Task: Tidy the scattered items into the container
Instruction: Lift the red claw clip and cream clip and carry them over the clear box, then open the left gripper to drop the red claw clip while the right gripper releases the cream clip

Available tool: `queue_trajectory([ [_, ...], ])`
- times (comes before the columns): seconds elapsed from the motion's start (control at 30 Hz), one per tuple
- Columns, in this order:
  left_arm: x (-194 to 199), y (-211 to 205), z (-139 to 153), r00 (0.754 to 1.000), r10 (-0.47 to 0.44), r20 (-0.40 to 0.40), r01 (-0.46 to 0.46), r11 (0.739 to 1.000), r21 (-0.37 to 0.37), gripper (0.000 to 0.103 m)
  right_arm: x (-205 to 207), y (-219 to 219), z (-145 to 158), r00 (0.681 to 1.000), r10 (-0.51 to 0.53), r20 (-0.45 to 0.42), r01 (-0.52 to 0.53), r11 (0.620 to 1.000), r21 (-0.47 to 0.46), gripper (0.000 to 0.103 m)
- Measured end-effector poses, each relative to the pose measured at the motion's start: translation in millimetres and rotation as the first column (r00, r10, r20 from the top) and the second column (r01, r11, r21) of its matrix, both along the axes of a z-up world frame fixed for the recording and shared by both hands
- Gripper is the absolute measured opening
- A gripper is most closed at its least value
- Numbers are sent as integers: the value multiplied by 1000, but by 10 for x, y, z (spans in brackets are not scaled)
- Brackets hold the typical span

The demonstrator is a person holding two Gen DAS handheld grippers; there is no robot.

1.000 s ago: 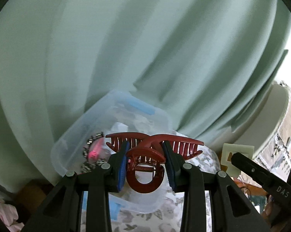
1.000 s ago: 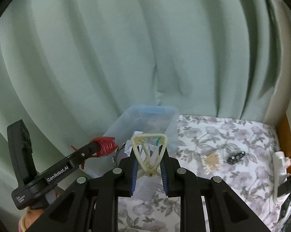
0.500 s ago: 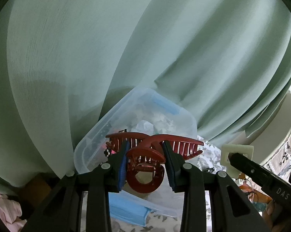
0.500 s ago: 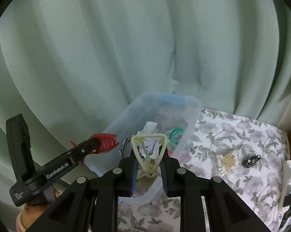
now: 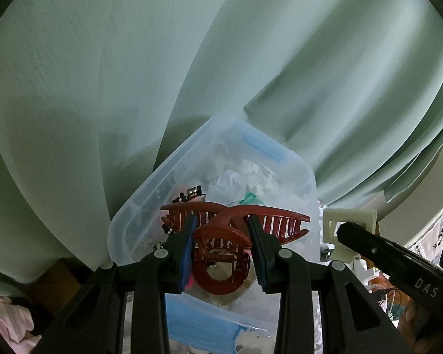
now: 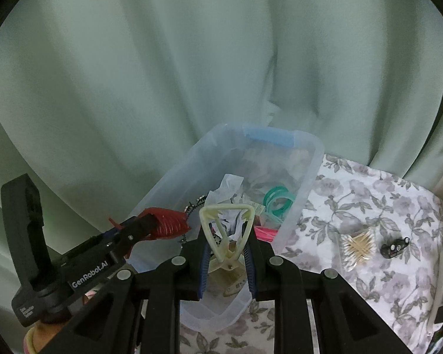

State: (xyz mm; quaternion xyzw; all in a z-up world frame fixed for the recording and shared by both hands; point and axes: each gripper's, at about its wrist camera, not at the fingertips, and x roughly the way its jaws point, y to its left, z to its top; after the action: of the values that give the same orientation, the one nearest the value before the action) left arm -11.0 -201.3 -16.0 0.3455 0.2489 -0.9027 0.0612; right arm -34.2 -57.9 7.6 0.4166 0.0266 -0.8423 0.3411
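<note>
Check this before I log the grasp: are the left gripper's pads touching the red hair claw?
Touching. The left wrist view shows the left gripper with its blue pads pressed against both sides of the red hair claw, no gap.

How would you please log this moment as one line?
left gripper: shut on red claw clip | right gripper: shut on cream claw clip | both over clear container

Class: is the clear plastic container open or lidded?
Open. No lid covers the container; green rings and crumpled paper show directly over its rim.
</note>
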Motion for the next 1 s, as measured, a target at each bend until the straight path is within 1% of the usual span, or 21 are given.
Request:
queue_trajectory([
  [0.53, -106, -62, -141, 999, 4, 43, -4, 1000, -7, 36, -186, -196, -138, 1000, 27, 12, -28, 999, 36, 23],
  [0.73, -148, -60, -159, 999, 7, 52, -6, 1000, -11, 36, -246, -207, -180, 999, 18, 26, -20, 999, 45, 24],
  [0.9, -73, -97, -124, 998, 12, 64, -12, 1000, -8, 36, -278, -201, -201, 999, 14, 37, -15, 999, 47, 24],
  [0.97, -90, -89, -122, 998, 14, 65, -13, 1000, -11, 37, -286, -200, -210, 999, 15, 37, -17, 999, 50, 24],
  [1.0, -92, -87, -119, 998, 15, 66, -14, 1000, -11, 40, -287, -201, -213, 999, 15, 37, -17, 998, 53, 24],
])
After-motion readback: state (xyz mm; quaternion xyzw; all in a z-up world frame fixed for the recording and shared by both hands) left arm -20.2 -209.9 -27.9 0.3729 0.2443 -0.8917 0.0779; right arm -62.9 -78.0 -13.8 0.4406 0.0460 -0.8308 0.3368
